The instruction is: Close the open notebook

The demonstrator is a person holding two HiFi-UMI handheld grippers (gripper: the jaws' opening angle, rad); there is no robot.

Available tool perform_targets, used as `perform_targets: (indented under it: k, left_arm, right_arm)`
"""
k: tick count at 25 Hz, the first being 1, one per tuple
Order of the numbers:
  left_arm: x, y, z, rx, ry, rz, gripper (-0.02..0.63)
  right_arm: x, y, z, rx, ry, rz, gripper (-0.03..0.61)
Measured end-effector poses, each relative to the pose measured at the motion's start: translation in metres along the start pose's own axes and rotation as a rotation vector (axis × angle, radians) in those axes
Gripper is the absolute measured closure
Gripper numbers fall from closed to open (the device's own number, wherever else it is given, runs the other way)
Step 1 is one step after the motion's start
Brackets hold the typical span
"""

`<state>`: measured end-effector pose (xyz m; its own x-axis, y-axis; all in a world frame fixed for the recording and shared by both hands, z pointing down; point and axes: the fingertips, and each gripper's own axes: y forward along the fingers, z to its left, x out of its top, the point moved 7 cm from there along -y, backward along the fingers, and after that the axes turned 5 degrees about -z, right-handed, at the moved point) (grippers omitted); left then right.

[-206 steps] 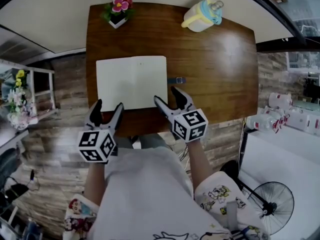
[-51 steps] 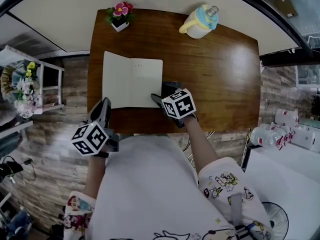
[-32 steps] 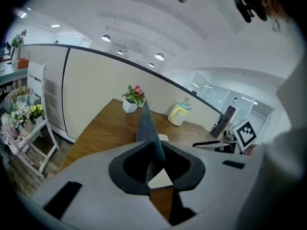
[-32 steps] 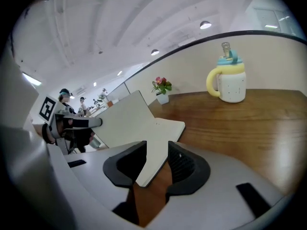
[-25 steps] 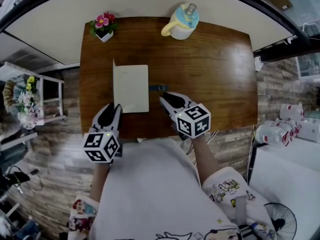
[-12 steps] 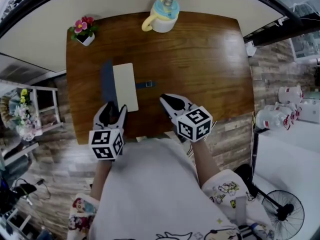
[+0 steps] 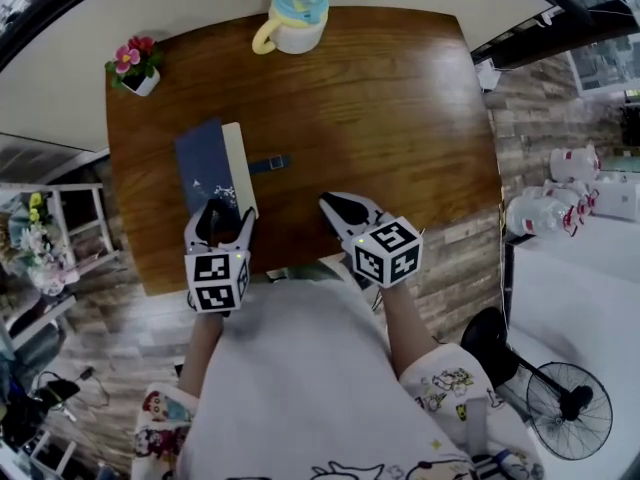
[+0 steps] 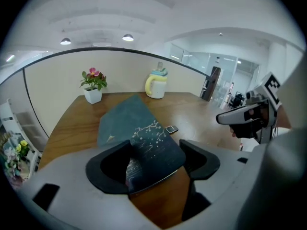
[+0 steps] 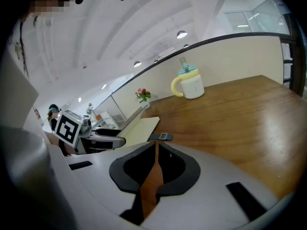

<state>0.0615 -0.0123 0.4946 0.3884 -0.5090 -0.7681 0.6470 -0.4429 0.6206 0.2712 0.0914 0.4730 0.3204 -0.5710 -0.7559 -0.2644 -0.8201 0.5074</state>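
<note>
Wooden table point(image 7: 380, 118) fills the upper frame. The notebook point(image 7: 213, 171) lies at its left, long axis running up-frame, its blue cover seemingly not quite flat. Just below it, the nearer left gripper point(image 7: 222, 224) has just been opening its jaws, now spread with the cover's near corner loose between them. The right gripper point(image 7: 338, 208), pressed together and empty, sits further right.

The head view looks steeply down on the wooden table point(image 7: 380, 118) from above. Both gripper views sit low, close over it, facing the far wall. All three share the notebook point(image 7: 208, 166) and lidded jug point(image 7: 290, 16).
</note>
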Motion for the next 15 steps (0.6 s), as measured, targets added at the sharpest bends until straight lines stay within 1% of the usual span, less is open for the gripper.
perform_targets:
  k: [7, 11, 15]
  left_arm:
    - [-0.012, 0.019, -0.013, -0.010, 0.070, 0.071, 0.301]
    - [-0.020, 0.027, -0.016, -0.009, 0.050, 0.098, 0.301]
    - [-0.023, 0.031, -0.014, -0.004, 0.051, 0.107, 0.301]
  right_arm:
    - [-0.009, -0.008, -0.011, -0.025, 0.023, 0.021, 0.561]
    - [-0.013, -0.011, -0.017, -0.036, 0.030, 0.032, 0.561]
    - [-0.014, -0.012, -0.022, -0.042, 0.031, 0.040, 0.561]
